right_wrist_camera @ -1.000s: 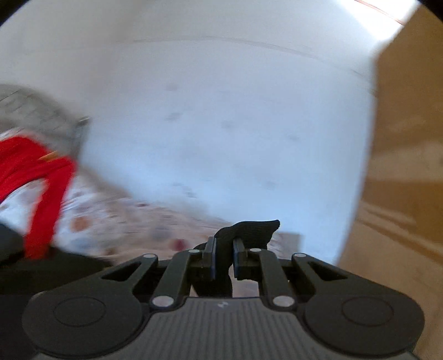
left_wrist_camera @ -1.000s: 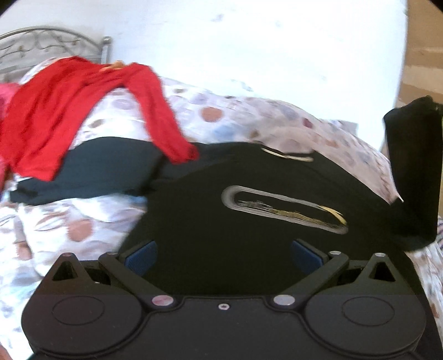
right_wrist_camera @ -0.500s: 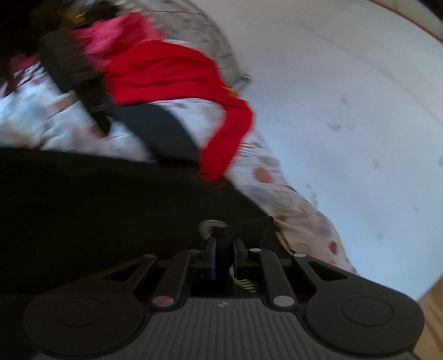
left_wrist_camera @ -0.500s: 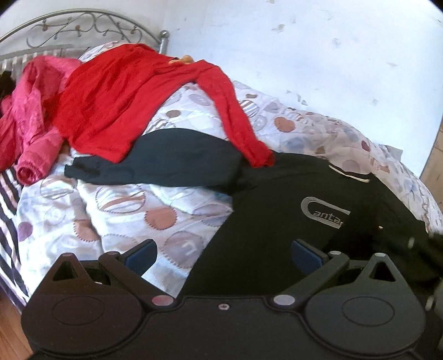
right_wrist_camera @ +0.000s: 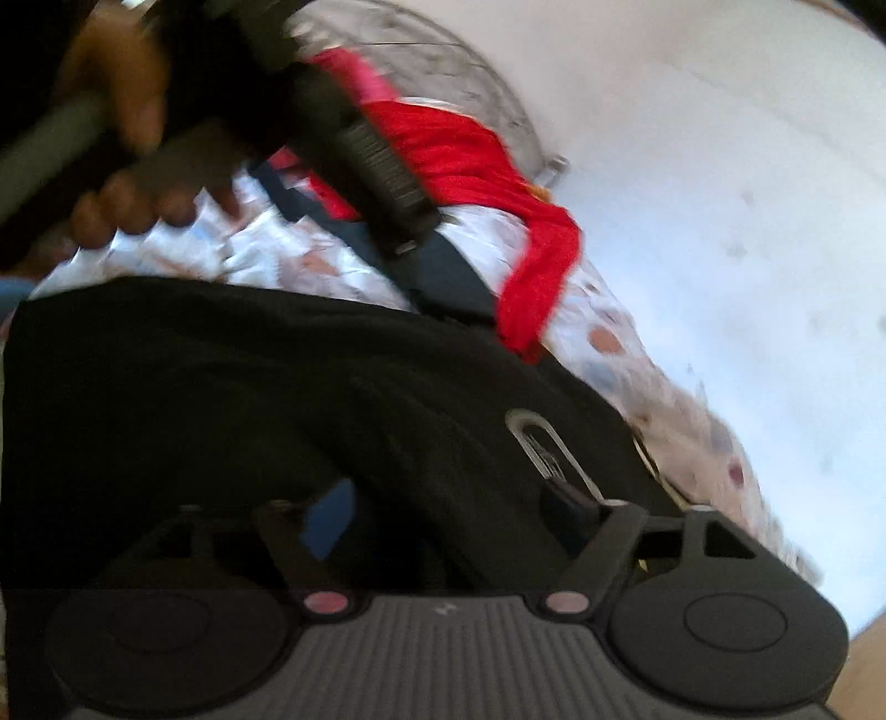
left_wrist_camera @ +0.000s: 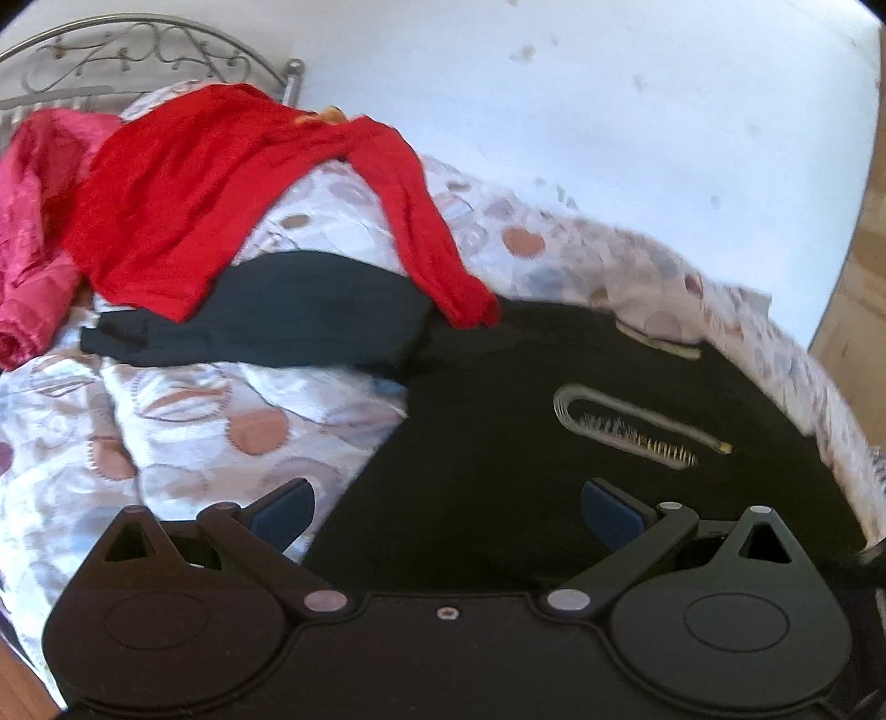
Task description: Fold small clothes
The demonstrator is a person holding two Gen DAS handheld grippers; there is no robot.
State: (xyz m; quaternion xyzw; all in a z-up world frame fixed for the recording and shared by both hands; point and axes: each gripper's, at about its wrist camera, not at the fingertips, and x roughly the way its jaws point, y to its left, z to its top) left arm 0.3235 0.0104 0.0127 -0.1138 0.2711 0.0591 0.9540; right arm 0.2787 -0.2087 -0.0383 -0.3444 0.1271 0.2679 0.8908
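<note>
A black garment [left_wrist_camera: 498,443] with a pale oval logo [left_wrist_camera: 626,426] lies spread on the bed. My left gripper [left_wrist_camera: 447,512] hovers low over its near left edge, open, its blue pads [left_wrist_camera: 282,512] wide apart with nothing between them. In the right wrist view the same black garment [right_wrist_camera: 221,387] fills the foreground. My right gripper [right_wrist_camera: 454,515] sits just above it with its jaws opening. A loose ridge of the black cloth runs between the fingers, and neither pad presses on it. The left gripper [right_wrist_camera: 360,144] and the hand [right_wrist_camera: 127,83] holding it show at the top left.
A red garment [left_wrist_camera: 221,183], a dark navy one [left_wrist_camera: 288,321] and a pink one [left_wrist_camera: 33,221] lie farther back on the patterned bedsheet [left_wrist_camera: 194,443]. A metal headboard [left_wrist_camera: 138,50] stands at the back left, a white wall [left_wrist_camera: 609,138] behind, and wood [left_wrist_camera: 853,288] at the right.
My right gripper, shut on a corner of the black garment and held high, swung down onto the bed and spread its jaws, letting the cloth go. The raised flap now lies flat.
</note>
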